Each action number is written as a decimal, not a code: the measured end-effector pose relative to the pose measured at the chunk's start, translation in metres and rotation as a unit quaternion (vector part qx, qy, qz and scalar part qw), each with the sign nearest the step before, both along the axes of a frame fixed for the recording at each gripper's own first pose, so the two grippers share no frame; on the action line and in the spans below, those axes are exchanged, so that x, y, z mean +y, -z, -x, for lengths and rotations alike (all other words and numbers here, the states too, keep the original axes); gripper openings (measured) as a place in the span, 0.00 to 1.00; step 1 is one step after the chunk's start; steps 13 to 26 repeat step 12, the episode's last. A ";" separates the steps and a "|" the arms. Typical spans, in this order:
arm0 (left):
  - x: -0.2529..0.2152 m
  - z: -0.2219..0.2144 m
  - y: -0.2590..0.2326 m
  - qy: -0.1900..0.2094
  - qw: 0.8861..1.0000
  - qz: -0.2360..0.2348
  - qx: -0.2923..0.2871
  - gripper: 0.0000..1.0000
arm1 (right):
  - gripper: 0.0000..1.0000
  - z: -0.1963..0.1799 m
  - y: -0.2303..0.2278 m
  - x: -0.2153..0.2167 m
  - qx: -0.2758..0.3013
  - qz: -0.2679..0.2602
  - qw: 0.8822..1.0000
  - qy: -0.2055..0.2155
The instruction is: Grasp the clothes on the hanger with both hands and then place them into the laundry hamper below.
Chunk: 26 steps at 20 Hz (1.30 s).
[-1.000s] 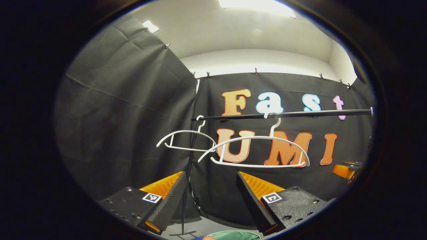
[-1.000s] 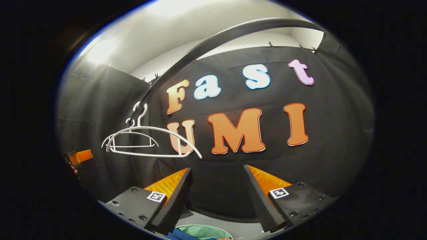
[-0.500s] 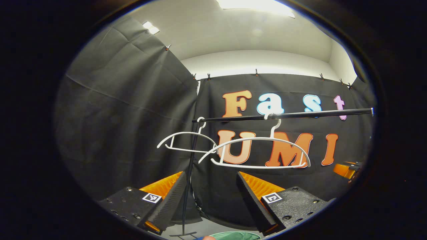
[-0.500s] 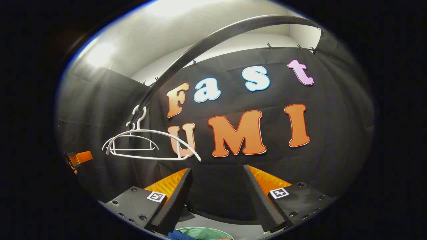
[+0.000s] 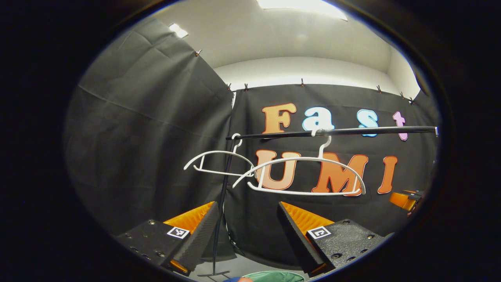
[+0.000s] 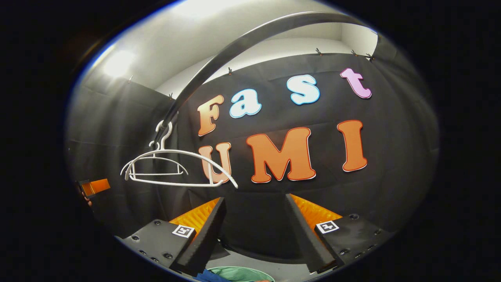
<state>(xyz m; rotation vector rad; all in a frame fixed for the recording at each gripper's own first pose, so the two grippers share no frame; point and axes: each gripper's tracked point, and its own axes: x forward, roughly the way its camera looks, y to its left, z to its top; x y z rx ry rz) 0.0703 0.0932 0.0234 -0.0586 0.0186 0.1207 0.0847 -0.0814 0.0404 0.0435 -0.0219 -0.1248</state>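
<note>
- Black cloth walls [image 5: 148, 117] closed the booth on every side, under a pale ceiling with a bright light panel [image 5: 301, 4].
- Nearest the camera in the left gripper view, the left gripper [image 5: 247, 231] stood with its two fingers spread wide and nothing between them.
- Nearest in the right gripper view, the right gripper [image 6: 254, 229] was likewise spread wide and held nothing.
- Just below and beyond the fingers, at the bottom edge of each view, lay the green rim of the laundry hamper [image 5: 274, 276], with a scrap of blue clothes [image 6: 209, 276] inside it at its left; a small blue-and-pinkish bit also showed at its left in the left gripper view.
- Farther off, two white hangers hung bare from a dark rail [image 5: 332, 133]: the nearer hanger [image 5: 301, 176] toward the middle, the farther hanger [image 5: 217, 162] at the rail's left end beside a thin black stand pole [image 5: 221, 211].
- In the right gripper view the same rail [image 6: 235, 47] arched overhead, with both hangers [image 6: 172, 166] low at the left, one behind the other.
- At the far right edge of the left gripper view the other gripper [image 5: 405, 199] showed small; how its fingers stood I cannot tell from there.
</note>
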 end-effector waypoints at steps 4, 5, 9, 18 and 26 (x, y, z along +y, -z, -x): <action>-0.002 -0.002 0.000 0.002 1.000 0.002 -0.002 0.91 | 0.97 -0.004 0.003 -0.001 0.000 0.007 1.000 0.002; -0.002 -0.004 0.001 0.003 1.000 0.003 -0.003 0.91 | 0.97 -0.004 0.003 0.000 0.000 0.009 1.000 0.003; -0.001 -0.005 0.001 0.002 1.000 -0.001 -0.002 0.92 | 0.97 -0.005 0.005 0.000 0.001 0.017 1.000 0.006; -0.002 -0.006 0.003 0.004 1.000 0.000 -0.002 0.91 | 0.98 -0.007 0.005 0.003 0.002 0.017 1.000 0.002; -0.002 -0.006 0.003 0.004 1.000 0.000 -0.002 0.91 | 0.98 -0.007 0.005 0.003 0.002 0.017 1.000 0.002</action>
